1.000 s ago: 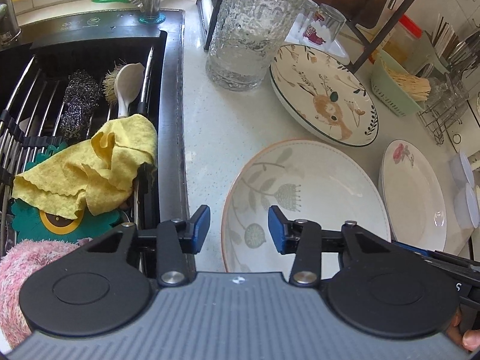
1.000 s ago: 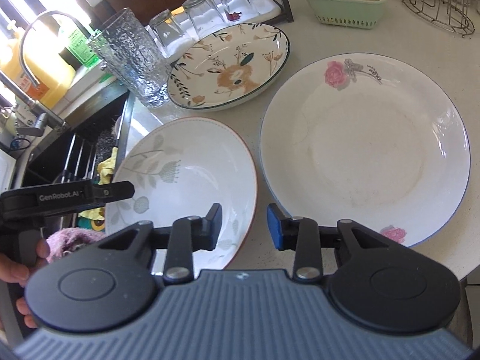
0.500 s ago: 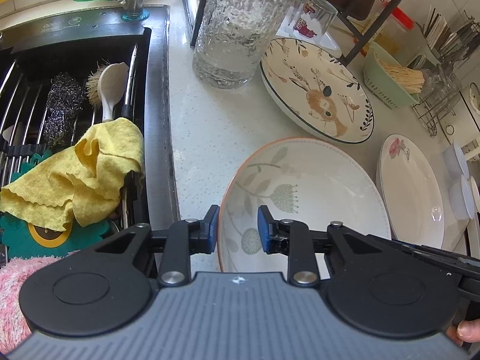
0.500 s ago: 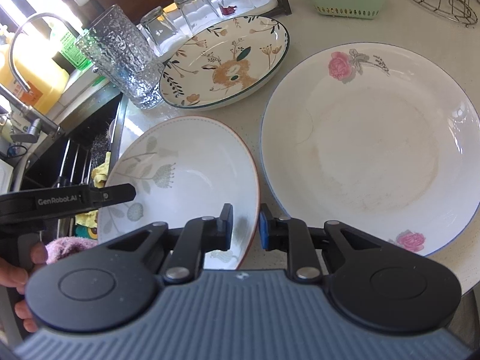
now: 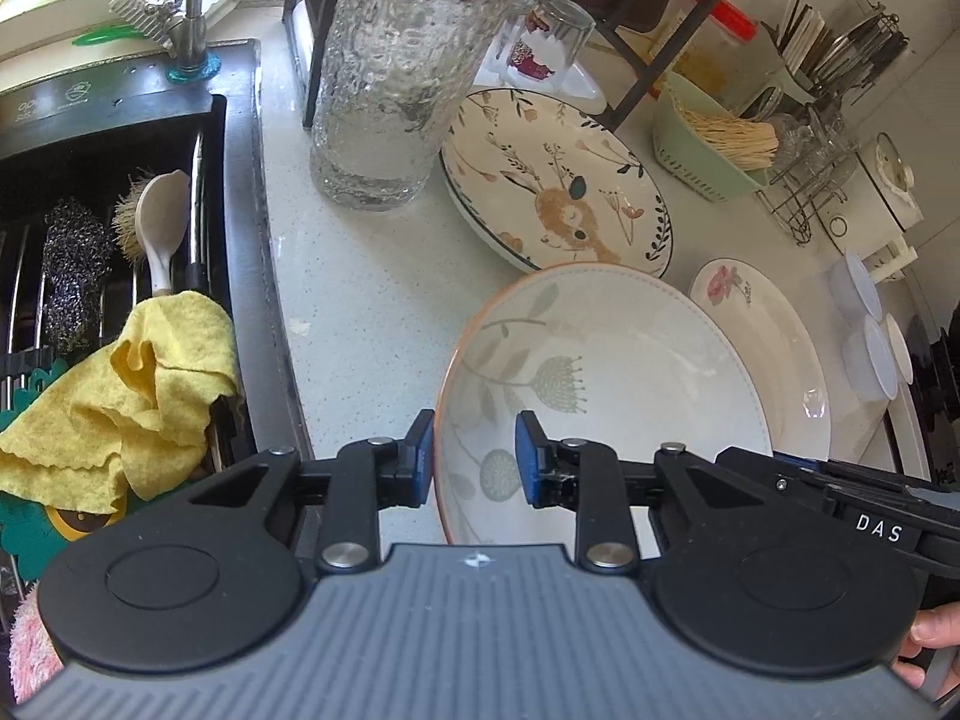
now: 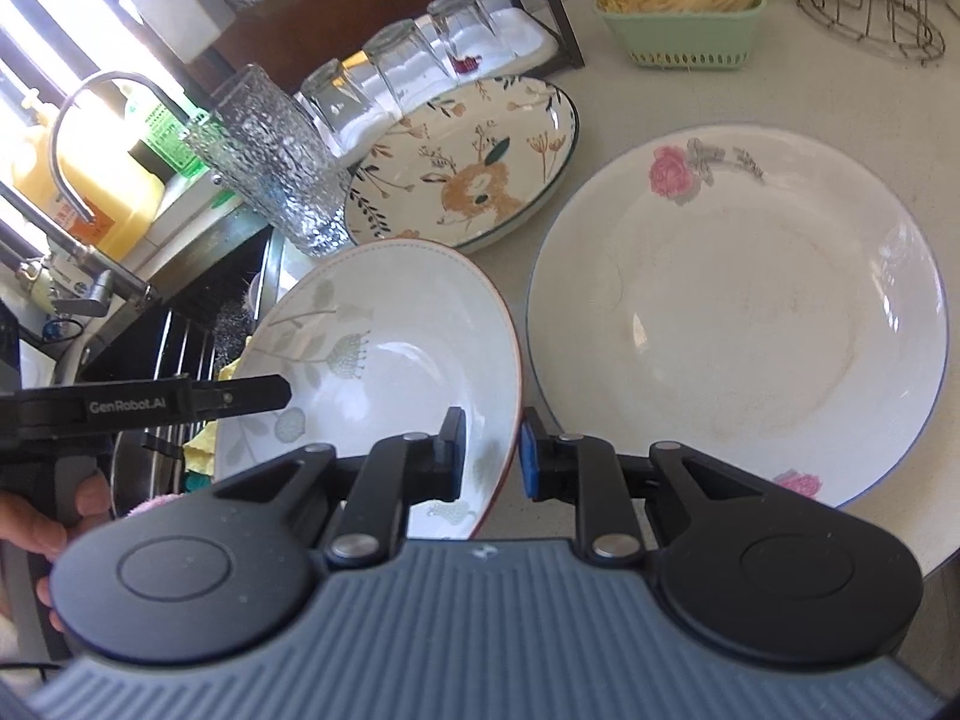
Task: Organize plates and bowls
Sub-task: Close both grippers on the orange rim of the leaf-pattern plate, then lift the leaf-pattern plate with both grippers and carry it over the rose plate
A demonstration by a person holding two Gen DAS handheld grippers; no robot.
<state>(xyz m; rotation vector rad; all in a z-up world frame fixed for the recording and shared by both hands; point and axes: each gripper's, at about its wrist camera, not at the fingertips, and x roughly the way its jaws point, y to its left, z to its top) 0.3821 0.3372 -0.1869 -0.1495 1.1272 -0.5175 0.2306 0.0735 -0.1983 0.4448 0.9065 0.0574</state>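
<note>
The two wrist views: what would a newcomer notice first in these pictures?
First, the leaf-patterned bowl in the middle, tilted, with the left gripper and the right gripper each clamped on its rim from opposite sides. Next, the large rose plate lying flat on the counter to its right, and the deer plate behind. A tall textured glass stands beside the sink.
</note>
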